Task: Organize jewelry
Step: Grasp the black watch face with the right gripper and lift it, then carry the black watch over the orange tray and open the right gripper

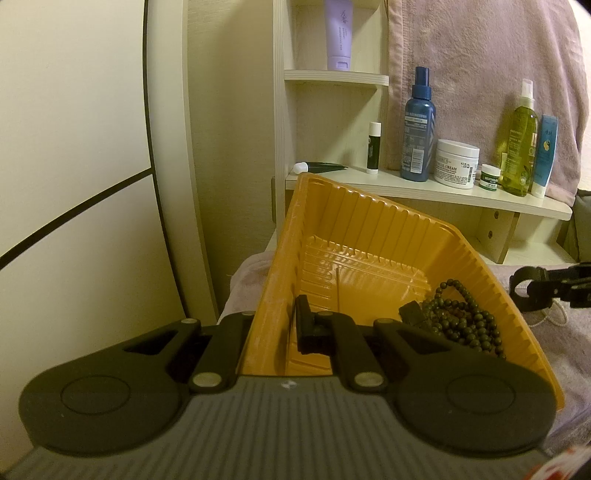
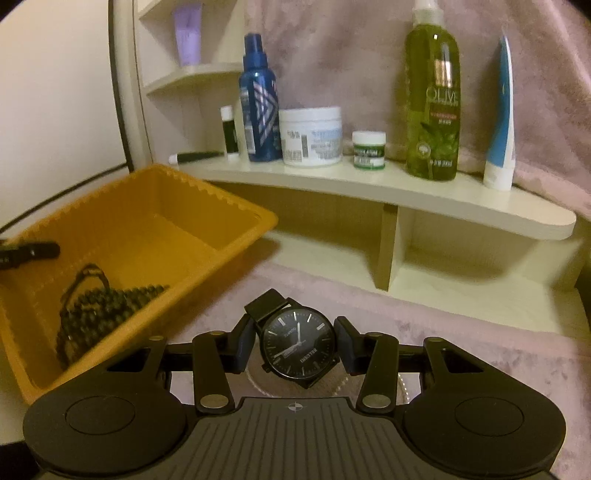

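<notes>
- My left gripper (image 1: 275, 325) has its jaws clamped on the near wall of the orange bin (image 1: 373, 218): one finger sits inside, the other outside, and the bin is tipped up on that hold.
- In the bin's low corner lies a heap of dark beads (image 1: 461, 317), with a small dark block just beside them; I cannot tell what the block is.
- From my right side the bin (image 2: 236, 206) stands left of the watch, with the beads (image 2: 107, 302) piled at its near end.
- My right gripper (image 2: 293, 341) holds the black watch (image 2: 299, 341): the jaws are narrow, pressing the case from both sides, dial facing up, the strap running away from me.
- Under the watch a string of pearls (image 2: 404, 387) curves on the pink cloth (image 2: 443, 332) that covers the desk.
- Behind, a pale shelf (image 2: 369, 184) carries, left to right, a lip balm (image 2: 229, 133), a blue spray bottle (image 2: 258, 99), a white jar (image 2: 310, 136), a small green jar (image 2: 368, 149), a green olive bottle (image 2: 432, 96) and a blue tube (image 2: 500, 122).
- A purple tube (image 2: 187, 35) stands on a higher shelf, far left.
</notes>
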A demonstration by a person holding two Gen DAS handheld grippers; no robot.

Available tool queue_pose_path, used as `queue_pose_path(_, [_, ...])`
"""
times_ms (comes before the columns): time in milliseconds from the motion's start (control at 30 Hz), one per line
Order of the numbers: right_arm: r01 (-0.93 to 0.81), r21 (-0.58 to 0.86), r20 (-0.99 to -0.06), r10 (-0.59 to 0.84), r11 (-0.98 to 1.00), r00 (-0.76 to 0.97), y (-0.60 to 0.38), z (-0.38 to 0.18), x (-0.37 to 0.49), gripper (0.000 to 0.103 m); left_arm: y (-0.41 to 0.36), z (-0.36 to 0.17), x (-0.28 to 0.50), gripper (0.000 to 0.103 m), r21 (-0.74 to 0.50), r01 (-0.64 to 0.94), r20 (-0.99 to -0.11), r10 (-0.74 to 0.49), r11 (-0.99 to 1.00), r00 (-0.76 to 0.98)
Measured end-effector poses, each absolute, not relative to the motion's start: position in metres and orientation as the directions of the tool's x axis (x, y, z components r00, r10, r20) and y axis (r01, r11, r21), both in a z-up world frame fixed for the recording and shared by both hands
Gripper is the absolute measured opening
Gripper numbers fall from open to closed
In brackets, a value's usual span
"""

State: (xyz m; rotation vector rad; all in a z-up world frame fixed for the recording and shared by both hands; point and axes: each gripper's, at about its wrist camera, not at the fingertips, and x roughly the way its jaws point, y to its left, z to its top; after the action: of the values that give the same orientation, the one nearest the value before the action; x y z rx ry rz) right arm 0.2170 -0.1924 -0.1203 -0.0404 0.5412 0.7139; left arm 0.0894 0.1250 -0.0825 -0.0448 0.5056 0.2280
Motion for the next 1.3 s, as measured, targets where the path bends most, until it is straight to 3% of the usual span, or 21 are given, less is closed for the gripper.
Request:
queue_pose_path(467, [-0.703,0.258,-0.319,0.745,0.663,0.586,-0.163,-0.068,0.190,0.046,0.125,-0.081,0.090,0.008,0.009,-0.229,-0.485,0.204,0.973,0.851])
queue_pose_path(1033, [-0.722,0.250,-0.444,0.739,0.645,0.507,-0.088,-0.101,0.192,0.047,0.124,-0.081,0.092,0.008,0.003,-0.228,-0.484,0.201,0.974,0.852])
queue_pose_path(1167, [-0.723,0.263,-0.427,0.749,0.639,0.506,-0.092,-0.097,0.188,0.062,0.124,-0.081,0.092,0.008,0.003,-0.229,-0.486,0.202,0.973,0.850])
queue_pose_path(1300, [-0.710,0.273,-0.407,0.747,0.649,0.526,-0.105,-0.090,0.183,0.062,0.124,-0.081,0.091,0.008,0.005,-0.229,-0.485,0.203,0.973,0.851])
